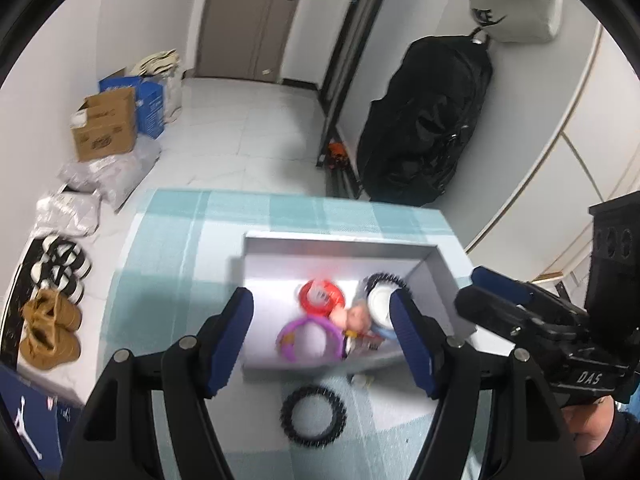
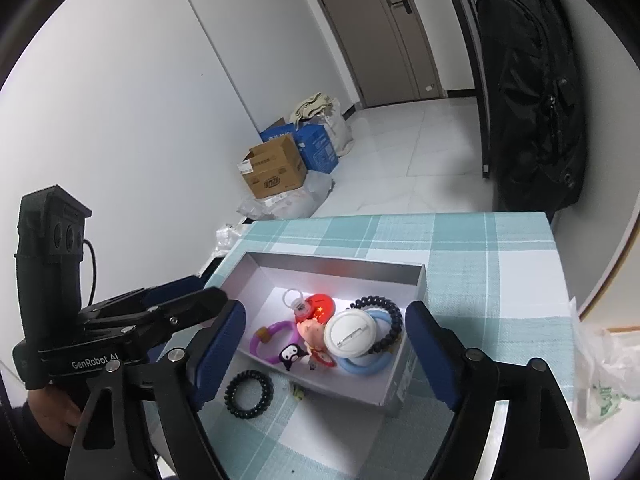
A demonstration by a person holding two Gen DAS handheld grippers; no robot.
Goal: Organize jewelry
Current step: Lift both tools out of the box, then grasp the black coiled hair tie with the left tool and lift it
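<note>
A grey box (image 1: 340,246) (image 2: 416,280) on the checked tablecloth holds several trinkets: a red badge (image 1: 320,296) (image 2: 322,306), a purple ring (image 1: 310,338) (image 2: 272,340), a white round badge (image 2: 352,334), a blue ring (image 2: 368,366), a black coil band (image 2: 390,320) and small figurines (image 2: 312,334). Another black coil hair band (image 1: 312,416) (image 2: 249,394) lies on the cloth just in front of the box. My left gripper (image 1: 322,344) is open and empty above the box's front. My right gripper (image 2: 326,354) is open and empty over the box.
The table's far edge (image 2: 400,216) drops to a tiled floor with cardboard boxes (image 2: 276,168), bags, and shoes (image 1: 52,320). A black bag (image 2: 532,92) hangs at right. A crumpled plastic bag (image 2: 604,364) lies on the table's right side.
</note>
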